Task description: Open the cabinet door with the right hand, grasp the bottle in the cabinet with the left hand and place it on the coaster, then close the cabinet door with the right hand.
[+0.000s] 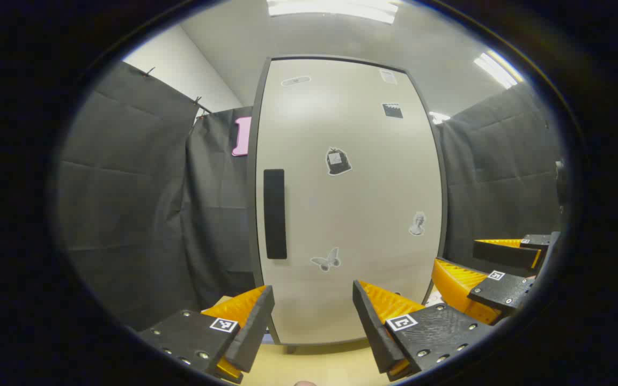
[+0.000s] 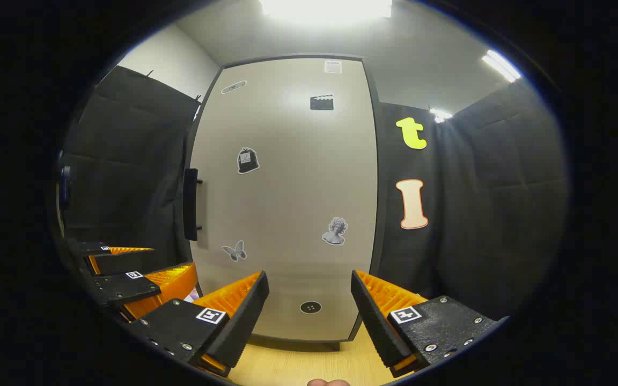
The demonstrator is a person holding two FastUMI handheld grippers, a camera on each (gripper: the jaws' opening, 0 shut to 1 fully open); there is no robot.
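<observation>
Both tools, the left tool and right tool, are held wide open and empty before the closed cabinet door, judged rigid and best gripped at its handle, the bottle presumably hidden inside

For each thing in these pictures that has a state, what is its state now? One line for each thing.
cabinet door: closed, flush with its frame.
door handle: upright bar on the door's left side, no gripper on it.
left gripper: open, holding nothing, short of the door.
right gripper: open, holding nothing, facing the door, not at the handle.
</observation>
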